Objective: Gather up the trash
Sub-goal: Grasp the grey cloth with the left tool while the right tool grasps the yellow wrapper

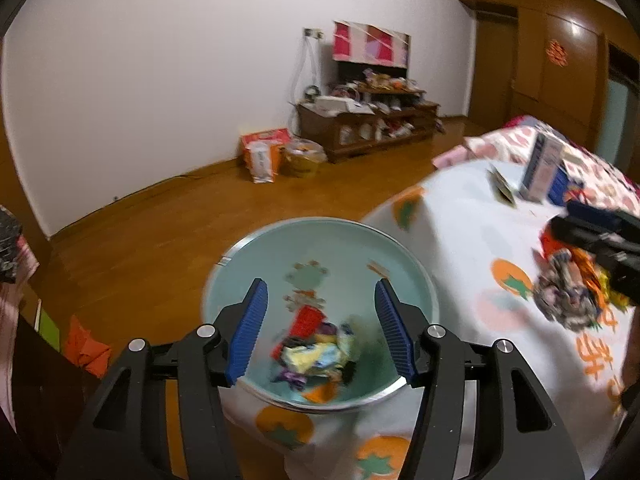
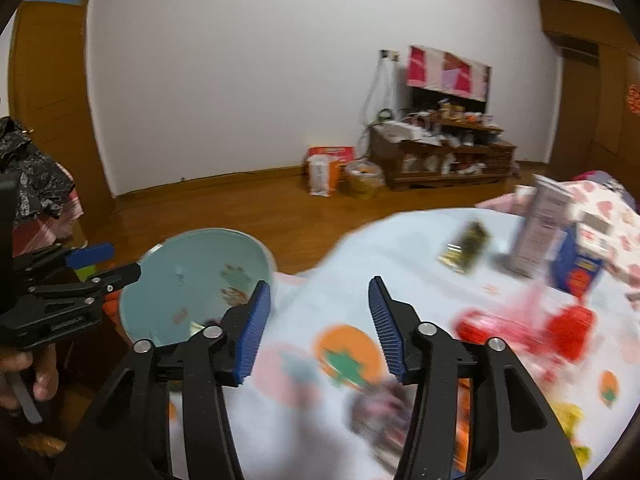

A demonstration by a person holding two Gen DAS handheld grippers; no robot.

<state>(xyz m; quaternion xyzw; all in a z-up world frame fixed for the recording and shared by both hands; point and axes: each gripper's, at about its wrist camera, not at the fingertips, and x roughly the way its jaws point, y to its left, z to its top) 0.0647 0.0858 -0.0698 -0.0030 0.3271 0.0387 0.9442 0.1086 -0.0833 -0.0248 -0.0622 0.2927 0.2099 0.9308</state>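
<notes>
Both jaws stood open and empty: left hand-held gripper (image 1: 320, 328) above the bowl (image 1: 416, 280) (wrappers (image 1: 316, 356) inside), right hand-held gripper (image 2: 318, 328) above the tabletop (image 2: 400, 240).

Blurred wrappers (image 1: 316, 354) in bowl (image 1: 256, 248)

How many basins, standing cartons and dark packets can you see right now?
Basin: 1
Standing cartons: 2, a white carton and a blue carton
Dark packet: 1
Total: 4
The wrappers in the basin are too blurred to count.
</notes>
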